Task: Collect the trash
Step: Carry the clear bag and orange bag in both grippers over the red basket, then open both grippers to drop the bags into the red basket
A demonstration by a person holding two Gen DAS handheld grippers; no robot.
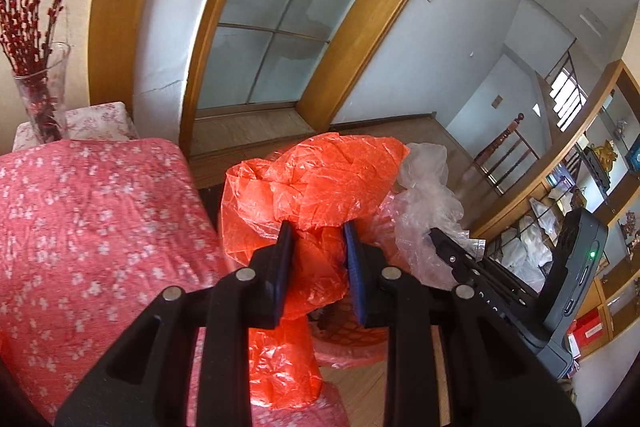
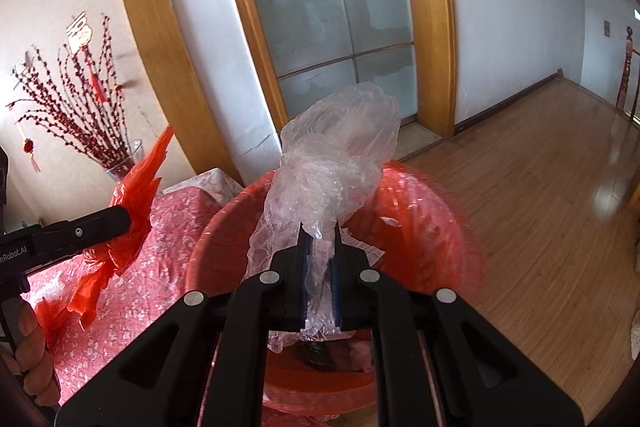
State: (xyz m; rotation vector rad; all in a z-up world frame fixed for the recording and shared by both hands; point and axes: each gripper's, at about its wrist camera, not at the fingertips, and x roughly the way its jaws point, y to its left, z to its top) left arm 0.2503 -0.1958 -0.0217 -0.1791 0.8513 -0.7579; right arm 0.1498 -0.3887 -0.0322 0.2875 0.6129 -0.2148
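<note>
My left gripper [image 1: 317,231] is shut on a crumpled orange-red plastic bag [image 1: 312,183] and holds it up beside the bin. It also shows in the right wrist view [image 2: 128,217], with the orange-red plastic bag [image 2: 136,187] over the pink cloth. My right gripper [image 2: 319,231] is shut on a clear crumpled plastic bag [image 2: 340,155] and holds it above a round trash bin [image 2: 440,239] lined with red plastic. In the left wrist view the clear bag [image 1: 428,199] and the right gripper [image 1: 436,237] are to the right.
A table under a pink flowered cloth [image 1: 88,227] stands left of the bin. A glass vase of red branches [image 1: 40,95] sits at its back. A frosted glass door [image 2: 328,19] is behind. Wooden floor [image 2: 540,187] lies to the right; shelves [image 1: 580,187] stand far right.
</note>
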